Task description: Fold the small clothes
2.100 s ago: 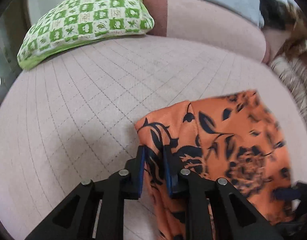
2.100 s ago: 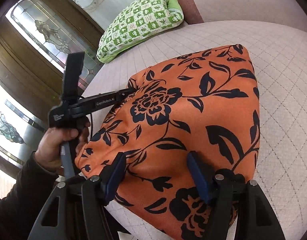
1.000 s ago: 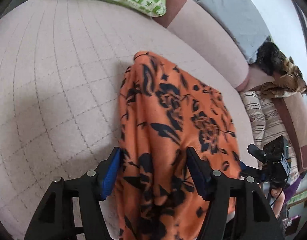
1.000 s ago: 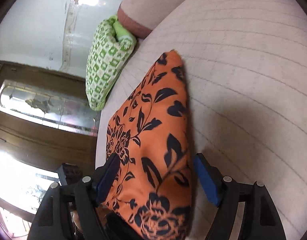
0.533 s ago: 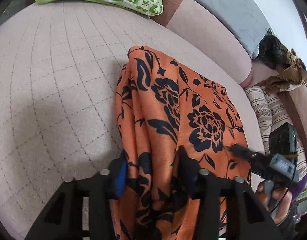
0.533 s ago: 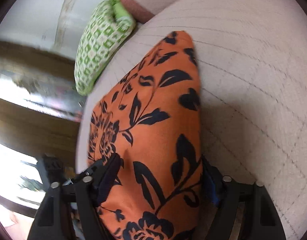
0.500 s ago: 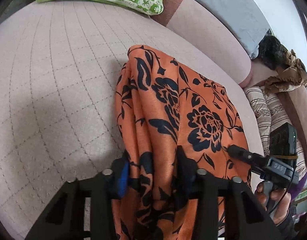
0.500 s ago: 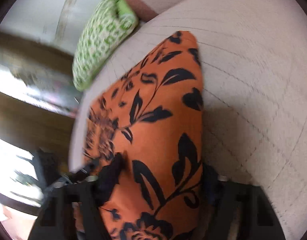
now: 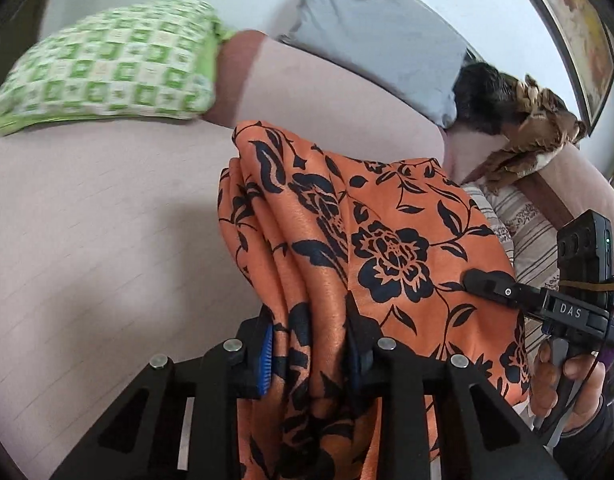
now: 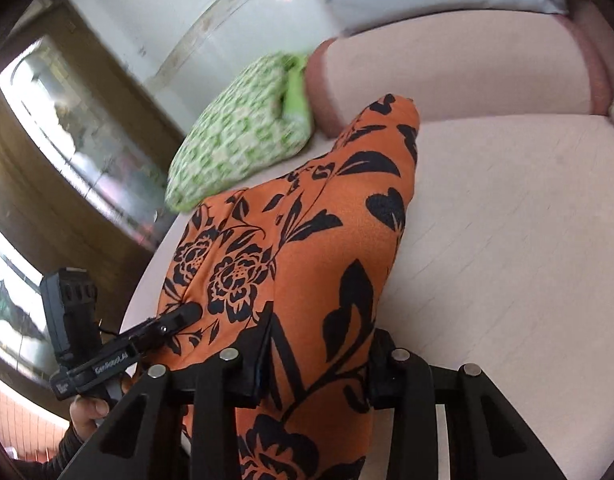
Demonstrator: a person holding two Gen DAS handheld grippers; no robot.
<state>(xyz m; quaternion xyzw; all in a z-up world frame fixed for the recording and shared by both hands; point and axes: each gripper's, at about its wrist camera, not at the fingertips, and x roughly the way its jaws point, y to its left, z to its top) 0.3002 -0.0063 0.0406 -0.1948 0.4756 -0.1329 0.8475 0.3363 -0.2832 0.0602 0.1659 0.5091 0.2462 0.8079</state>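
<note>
An orange cloth with black flowers (image 9: 387, 248) is held up over the pale pink quilted seat (image 9: 107, 220), its far end hanging toward the backrest. My left gripper (image 9: 309, 344) has a bunched edge of it between its blue pads, and the jaws are closing on the folds. In the right wrist view the same cloth (image 10: 327, 220) fills the gap of my right gripper (image 10: 319, 356), whose jaws are closing too, both fingers pressed against the fabric. Each view shows the other gripper (image 9: 491, 284) (image 10: 183, 316) against the cloth, a hand behind it.
A green checked pillow (image 9: 107, 76) and a grey pillow (image 9: 379, 44) lean on the pink backrest (image 9: 327, 92). Striped fabric (image 9: 519, 220) and a brown furry heap (image 9: 523, 128) lie at the right. A glazed wooden door (image 10: 67, 128) stands beyond the seat's left edge.
Both grippers went from wide around the cloth to closed on it. They rose and rolled, and the cloth came up off the seat with them.
</note>
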